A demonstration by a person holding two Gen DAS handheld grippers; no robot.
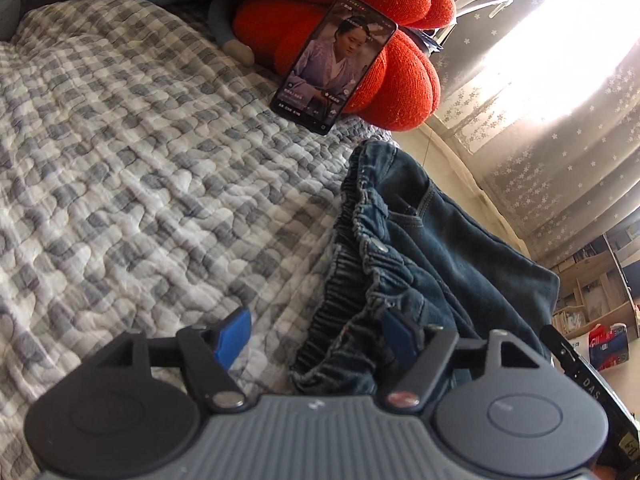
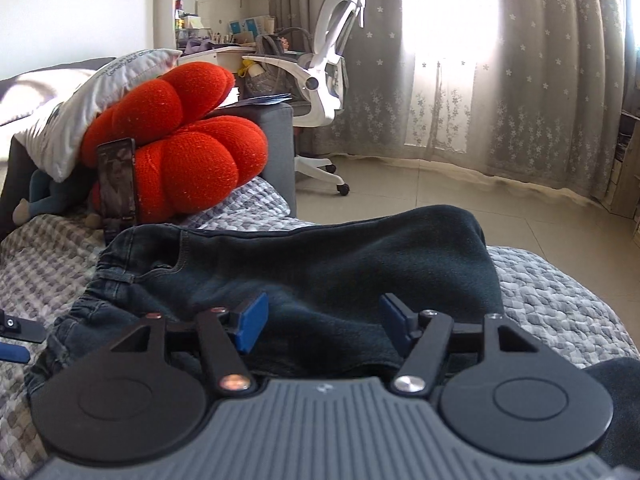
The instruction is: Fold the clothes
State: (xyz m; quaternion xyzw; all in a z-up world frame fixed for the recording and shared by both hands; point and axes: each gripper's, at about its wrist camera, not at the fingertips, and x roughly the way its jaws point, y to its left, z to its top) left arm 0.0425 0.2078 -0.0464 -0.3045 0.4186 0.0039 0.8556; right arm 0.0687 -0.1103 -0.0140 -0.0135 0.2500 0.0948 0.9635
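Your left gripper (image 1: 316, 334) sits nearest its camera, its blue pads (image 1: 232, 336) spread apart and grasping nothing; the left pad hangs over the checked quilt (image 1: 132, 168), the right one over the gathered waistband of the dark jeans (image 1: 432, 248). Whether that right pad touches the denim you cannot tell, since its lower edge blends into the folds. To the left of the jeans the quilt covers the bed. Beyond it a phone (image 1: 334, 64) leans against an orange cushion (image 1: 400, 80), its screen lit. A blue soft toy (image 1: 224, 20) is mostly hidden under the cushion, with only limbs showing. At the far right a black edge of your other gripper cuts into the view, too cropped to read.

From the right wrist, your right gripper (image 2: 324, 322) is likewise released, pads apart above the jeans (image 2: 320, 256), with the cloth lying below the gap and not pinched. The jeans lie across the bed, waistband to the left, the far end humped up and hiding the floor behind. At the left edge a sliver of the left gripper shows, cut off. Behind, the phone (image 2: 118, 180) is dim and hard to read, propped on the cushion (image 2: 192, 148) beneath a white pillow (image 2: 100, 92). A white desk chair (image 2: 332, 64) stands by the glaring curtains (image 2: 540, 80).
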